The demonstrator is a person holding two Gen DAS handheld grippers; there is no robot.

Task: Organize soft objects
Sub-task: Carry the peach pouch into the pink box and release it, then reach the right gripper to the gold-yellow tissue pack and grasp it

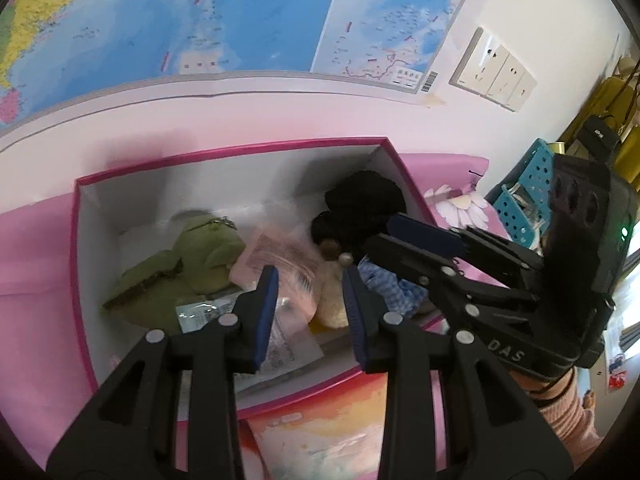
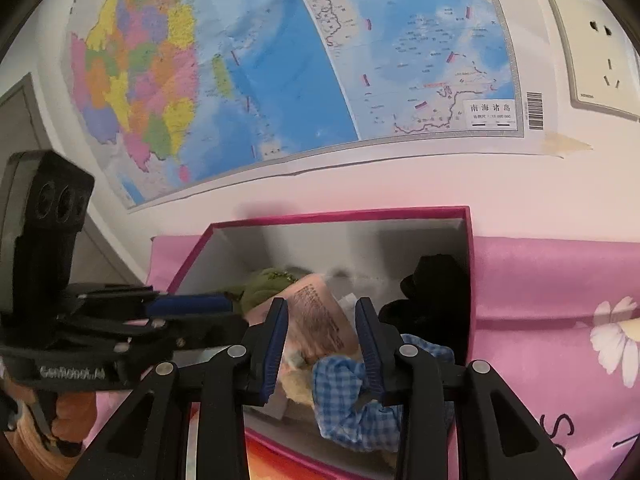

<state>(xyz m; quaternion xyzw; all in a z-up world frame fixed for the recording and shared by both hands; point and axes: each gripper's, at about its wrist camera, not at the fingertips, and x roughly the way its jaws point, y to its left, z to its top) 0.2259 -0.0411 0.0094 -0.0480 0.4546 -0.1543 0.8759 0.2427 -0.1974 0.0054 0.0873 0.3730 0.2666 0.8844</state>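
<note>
- We hover both grippers over the pink box (image 1: 224,152) of soft toys, sorting under way
- Left gripper (image 1: 308,304) narrow, empty; right gripper (image 2: 322,340) narrow, whether it grips the checked cloth (image 2: 352,400) we cannot tell
- Green plush (image 1: 176,268) sits at the box's left side, black plush (image 1: 360,200) at its far right corner
- Next, a clean pick; plastic packets (image 1: 280,268) crowd the middle

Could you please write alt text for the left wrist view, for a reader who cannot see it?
The left gripper hangs empty over an open pink-rimmed box holding a green plush frog, black plush, blue checked cloth and plastic packets. The right gripper reaches in from the right; a map covers the wall.
</note>
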